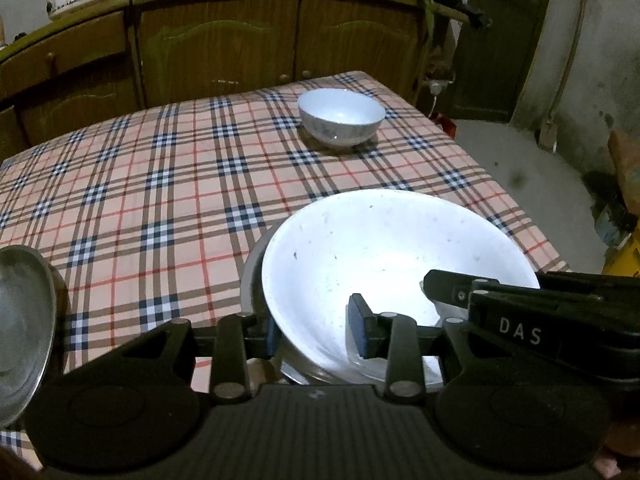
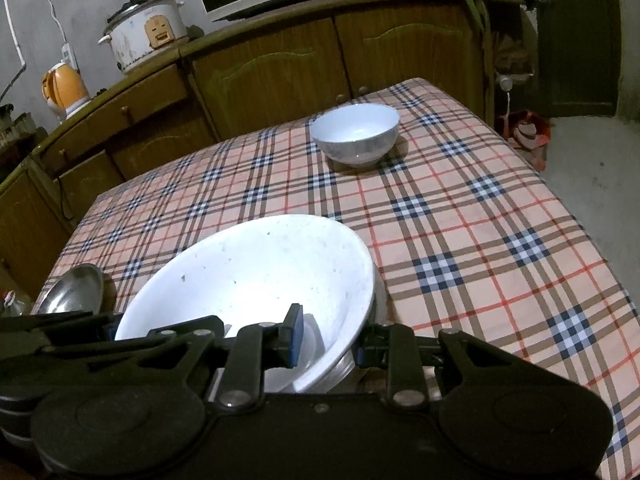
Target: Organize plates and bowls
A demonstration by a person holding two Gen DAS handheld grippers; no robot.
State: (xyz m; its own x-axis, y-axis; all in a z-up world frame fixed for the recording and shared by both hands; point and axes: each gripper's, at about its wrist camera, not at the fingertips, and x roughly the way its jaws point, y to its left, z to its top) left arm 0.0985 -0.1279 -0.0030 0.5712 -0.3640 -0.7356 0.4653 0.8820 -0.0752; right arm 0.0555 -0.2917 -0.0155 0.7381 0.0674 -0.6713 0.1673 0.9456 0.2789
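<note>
Both grippers are clamped on the same big white bowl (image 1: 384, 264), one on each side of the rim. The left gripper (image 1: 316, 330) has the wall at the bowl's 7 o'clock pinched, one pad inside and one outside. The right gripper (image 2: 326, 346) does the same at the bowl's 5 o'clock, jaws nearly closed on the thin wall. The bowl sits tilted over a metal dish. A small white bowl (image 1: 341, 117) stands well apart at 12 o'clock on the plaid tablecloth (image 1: 160, 184).

Desk (image 1: 160, 184) under a checked cloth (image 2: 480, 240); on it a small white bowl (image 1: 341, 117) far off, a metal dish (image 1: 24, 320) near, a large white bowl (image 1: 360, 256) over a metal plate (image 1: 250, 276).
</note>
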